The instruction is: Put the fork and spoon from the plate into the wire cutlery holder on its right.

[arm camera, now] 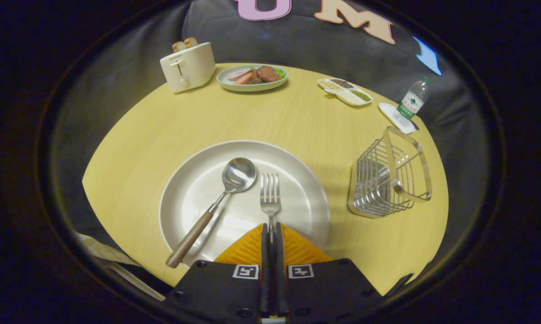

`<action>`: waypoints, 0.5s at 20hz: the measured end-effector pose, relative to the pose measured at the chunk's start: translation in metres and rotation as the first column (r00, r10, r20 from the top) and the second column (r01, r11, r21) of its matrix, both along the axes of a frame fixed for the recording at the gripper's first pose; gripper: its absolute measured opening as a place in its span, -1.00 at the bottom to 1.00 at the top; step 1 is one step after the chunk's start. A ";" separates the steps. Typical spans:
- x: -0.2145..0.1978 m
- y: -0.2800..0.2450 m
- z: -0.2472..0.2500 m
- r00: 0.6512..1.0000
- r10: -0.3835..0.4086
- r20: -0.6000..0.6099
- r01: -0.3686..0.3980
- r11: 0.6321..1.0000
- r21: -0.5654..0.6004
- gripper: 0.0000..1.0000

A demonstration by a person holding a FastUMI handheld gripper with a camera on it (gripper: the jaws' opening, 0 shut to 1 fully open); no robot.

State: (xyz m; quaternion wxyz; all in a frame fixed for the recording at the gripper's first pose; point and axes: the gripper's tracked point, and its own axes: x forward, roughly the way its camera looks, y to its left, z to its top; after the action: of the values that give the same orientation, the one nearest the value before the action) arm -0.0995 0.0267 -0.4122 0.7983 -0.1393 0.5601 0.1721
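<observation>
The gripper [270,234] had its two fingers drawn tight together on the handle of the fork [270,198], whose neck ran out from between their tips with the tines pointing straight ahead over the white plate [180,189]. Whether the tines rested on the plate or hung just above it could not be told. The hold looked to be near the handle's end, so the long head would probably swing; a steady, level lift seemed wise before any sideways travel. Just ahead and to the left of the fingers lay the spoon [216,202], bowl up, its wooden handle angled back toward the left finger, apart from the fork, so the lift should have cleared it if kept straight up. Beyond the plate's rim, to the right of the fingers, stood the wire cutlery holder [389,177] on the table [297,117], its open mouth facing upward. The fork would likely need tipping upright over that mouth before release.
</observation>
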 end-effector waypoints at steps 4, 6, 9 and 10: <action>0.004 -0.002 0.010 0.999 0.034 0.006 -0.034 0.999 -0.004 -0.85; -0.002 -0.002 0.010 0.998 0.060 -0.020 -0.060 0.998 -0.010 -0.88; -0.002 -0.004 0.016 0.996 0.083 -0.030 -0.084 0.996 -0.022 -0.88; 0.000 -0.003 0.021 0.996 0.086 -0.031 -0.087 0.996 -0.019 -0.88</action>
State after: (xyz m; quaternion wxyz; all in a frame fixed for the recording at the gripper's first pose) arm -0.0997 0.0234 -0.3916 0.7801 -0.1691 0.5672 0.2027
